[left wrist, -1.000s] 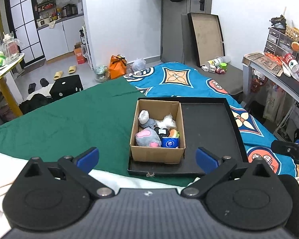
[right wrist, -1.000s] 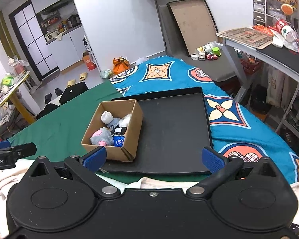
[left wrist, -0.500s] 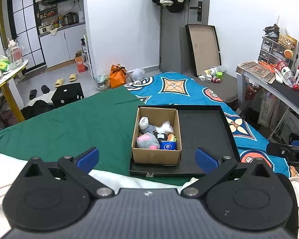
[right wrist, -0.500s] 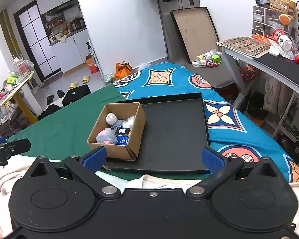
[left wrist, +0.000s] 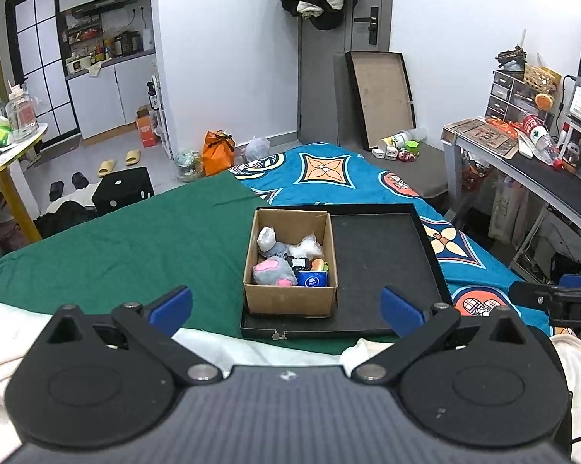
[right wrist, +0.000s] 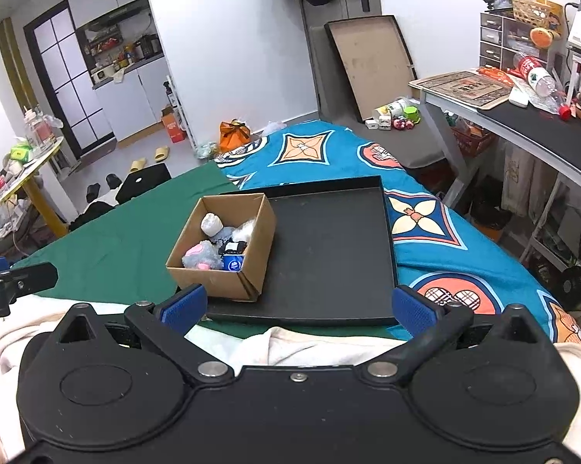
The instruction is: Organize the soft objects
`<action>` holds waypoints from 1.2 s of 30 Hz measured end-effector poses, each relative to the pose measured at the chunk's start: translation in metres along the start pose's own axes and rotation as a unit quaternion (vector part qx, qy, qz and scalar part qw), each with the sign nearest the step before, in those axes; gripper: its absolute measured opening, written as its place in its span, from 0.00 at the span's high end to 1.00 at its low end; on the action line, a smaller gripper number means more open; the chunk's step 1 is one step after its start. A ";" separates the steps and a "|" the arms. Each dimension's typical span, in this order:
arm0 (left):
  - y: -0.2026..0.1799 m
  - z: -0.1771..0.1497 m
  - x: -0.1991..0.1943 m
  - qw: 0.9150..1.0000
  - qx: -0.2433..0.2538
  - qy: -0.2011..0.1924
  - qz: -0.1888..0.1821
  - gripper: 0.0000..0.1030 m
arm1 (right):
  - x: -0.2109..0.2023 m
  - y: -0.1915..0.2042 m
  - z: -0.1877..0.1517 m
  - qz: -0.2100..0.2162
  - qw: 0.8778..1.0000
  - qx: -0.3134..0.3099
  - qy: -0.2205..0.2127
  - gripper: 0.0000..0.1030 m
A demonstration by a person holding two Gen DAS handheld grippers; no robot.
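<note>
Grippers hung level and near the viewer, both above pale bedding at the near edge of the bed. The left gripper (left wrist: 286,305) had its jaws spread wide with nothing between them, its blue pads framing the cardboard box (left wrist: 289,301). The right gripper (right wrist: 298,305) likewise had its jaws spread and empty, pointed at the black tray (right wrist: 329,255). Each gripper showed at the edge of the other's view, cut off by the frame.

The box sat in the left part of the tray, touching its near-left corner, and the tray lay on the bed where the green sheet (left wrist: 135,239) met the blue patterned cover (right wrist: 426,247). Inside the box were the soft objects: a grey and pink plush toy (left wrist: 273,270) at the near left, a white wad (left wrist: 266,237) at the far left, crinkled clear plastic (left wrist: 308,247), and a blue round-labelled pack (left wrist: 311,279) against the near wall. A small black item and something orange were partly hidden behind the pack and hard to identify. The right part of the tray held nothing.
</note>
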State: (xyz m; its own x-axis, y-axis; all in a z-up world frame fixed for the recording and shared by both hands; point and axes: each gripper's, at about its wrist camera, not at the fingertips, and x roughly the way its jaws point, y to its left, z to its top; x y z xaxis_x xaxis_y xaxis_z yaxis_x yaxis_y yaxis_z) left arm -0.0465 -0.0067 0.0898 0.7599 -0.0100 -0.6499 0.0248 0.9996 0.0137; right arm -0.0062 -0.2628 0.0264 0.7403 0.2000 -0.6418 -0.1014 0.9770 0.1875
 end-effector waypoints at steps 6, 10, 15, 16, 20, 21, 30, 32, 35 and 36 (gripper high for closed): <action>-0.001 -0.001 -0.003 1.000 0.003 -0.003 0.001 0.00 | -0.003 -0.002 -0.001 -0.002 1.000 0.001 -0.004 0.00; 0.000 -0.002 -0.003 1.000 0.001 -0.003 0.005 0.00 | -0.003 -0.004 -0.003 -0.002 1.000 0.004 -0.010 0.00; 0.000 -0.002 -0.001 1.000 0.000 -0.001 0.002 0.00 | -0.001 -0.006 -0.005 -0.004 1.000 0.006 -0.007 0.00; 0.000 -0.002 -0.001 1.000 -0.001 -0.001 0.000 0.00 | -0.002 -0.006 -0.005 -0.004 1.000 0.005 -0.007 0.00; -0.003 -0.003 0.001 1.000 0.003 -0.001 0.000 0.00 | -0.001 -0.006 -0.006 -0.007 1.000 0.004 -0.007 0.00; -0.004 -0.003 0.001 1.000 0.004 0.000 0.000 0.00 | -0.001 -0.007 -0.006 -0.007 1.000 0.004 -0.007 0.00; -0.006 -0.003 0.005 1.000 0.002 0.006 -0.001 0.00 | 0.000 -0.008 -0.006 -0.008 1.000 0.005 -0.006 0.00; -0.006 -0.003 0.006 1.000 0.002 0.007 -0.001 0.00 | 0.000 -0.009 -0.007 -0.010 1.000 0.005 -0.006 0.00; -0.007 -0.004 0.007 1.000 0.002 0.007 -0.001 0.00 | 0.000 -0.009 -0.008 -0.011 1.000 0.006 -0.006 0.00; -0.007 -0.004 0.007 1.000 0.002 0.008 -0.001 0.00 | 0.000 -0.009 -0.008 -0.011 1.000 0.006 -0.006 0.00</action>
State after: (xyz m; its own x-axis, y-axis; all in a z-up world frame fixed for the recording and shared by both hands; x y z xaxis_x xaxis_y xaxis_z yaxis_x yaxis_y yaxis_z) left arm -0.0439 -0.0133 0.0821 0.7499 -0.0119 -0.6615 0.0295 0.9994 0.0155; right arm -0.0107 -0.2713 0.0191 0.7504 0.1772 -0.6369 -0.0774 0.9803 0.1815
